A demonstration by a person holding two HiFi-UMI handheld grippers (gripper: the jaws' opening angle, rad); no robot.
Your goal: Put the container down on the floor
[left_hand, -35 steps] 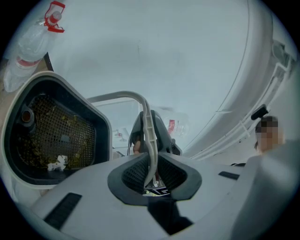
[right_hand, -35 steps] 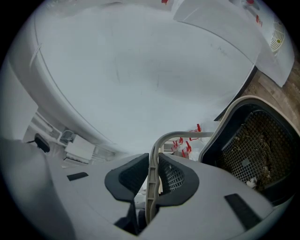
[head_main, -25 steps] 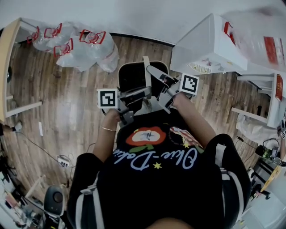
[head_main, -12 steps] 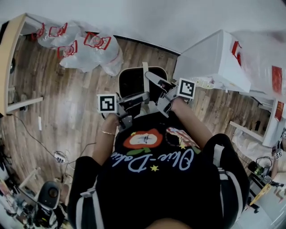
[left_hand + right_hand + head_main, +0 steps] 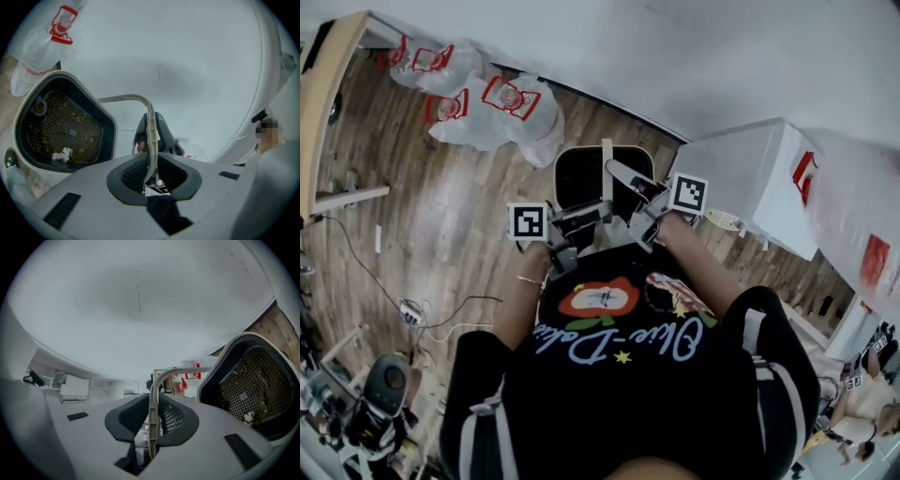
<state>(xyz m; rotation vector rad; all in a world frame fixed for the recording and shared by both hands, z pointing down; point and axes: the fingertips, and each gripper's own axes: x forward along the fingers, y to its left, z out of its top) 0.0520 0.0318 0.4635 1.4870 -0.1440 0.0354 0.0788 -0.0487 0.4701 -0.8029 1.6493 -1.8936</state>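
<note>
Container (image 5: 581,173), dark with a pale rim, is low in front of me over the wood floor (image 5: 459,216), between the white cabinet (image 5: 750,183) and the clear plastic bags (image 5: 502,117). I cannot tell whether its base touches the boards. My left hand-held gripper (image 5: 598,210) and right hand-held gripper (image 5: 619,172) are each nearly closed, clamped on its thin pale handle (image 5: 149,136). The mesh insert (image 5: 65,129) holds bits of debris (image 5: 61,153).

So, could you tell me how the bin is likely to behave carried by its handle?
The handle looks thin, so it may flex. Hanging from it, the bin could swing or tilt. Only scraps inside, so probably light.
</note>
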